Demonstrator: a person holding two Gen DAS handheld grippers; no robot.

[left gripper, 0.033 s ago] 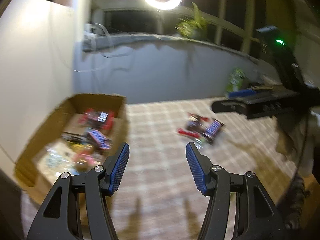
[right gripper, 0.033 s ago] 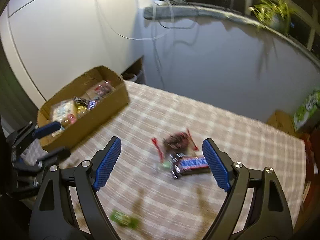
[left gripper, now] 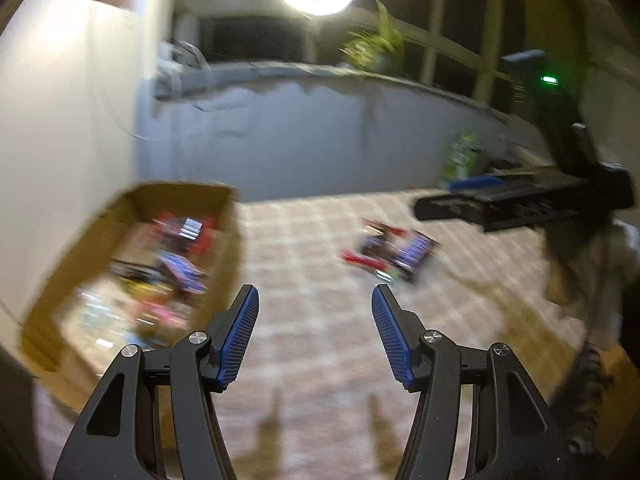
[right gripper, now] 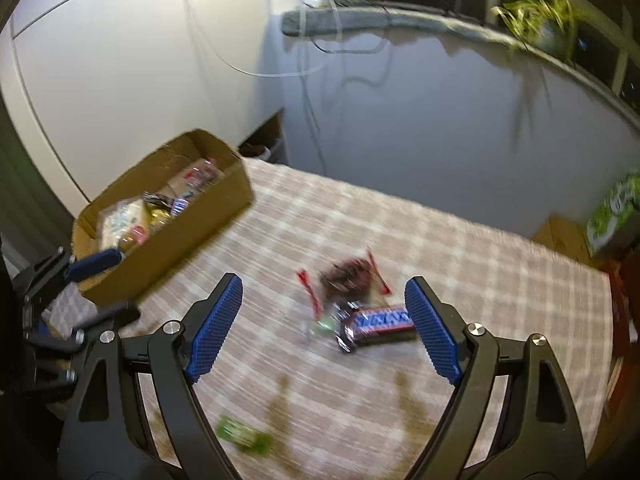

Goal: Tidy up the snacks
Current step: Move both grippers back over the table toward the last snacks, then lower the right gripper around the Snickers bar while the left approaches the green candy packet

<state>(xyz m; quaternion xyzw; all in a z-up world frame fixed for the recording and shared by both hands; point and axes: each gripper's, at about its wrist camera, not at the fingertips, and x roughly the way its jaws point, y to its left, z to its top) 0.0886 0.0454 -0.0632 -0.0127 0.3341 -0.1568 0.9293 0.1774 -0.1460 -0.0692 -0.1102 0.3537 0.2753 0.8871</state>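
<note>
A cardboard box (left gripper: pixel 132 200) holding several wrapped snacks stands at the table's left; the right wrist view shows it too (right gripper: pixel 216 204). A small pile of snacks (left gripper: pixel 394 250) lies mid-table: a Snickers bar (right gripper: pixel 380 322), a dark red wrapper (right gripper: pixel 348 276) and thin red sticks. A green candy (right gripper: pixel 242 436) lies alone nearer the front. My left gripper (left gripper: pixel 314 290) hovers open and empty beside the box's right wall. My right gripper (right gripper: pixel 324 280) is open above the pile, the bar near its right finger, nothing pinched. Each gripper shows in the other's view, the right (left gripper: pixel 520 204), the left (right gripper: pixel 106 286).
A checked cloth (right gripper: pixel 460 264) covers the table. A grey wall with a ledge, cables and a potted plant (right gripper: pixel 540 16) rises behind it. A green package (right gripper: pixel 616 208) and a brown box (right gripper: pixel 560 236) sit past the far right corner. A white cabinet (right gripper: pixel 120 80) stands left.
</note>
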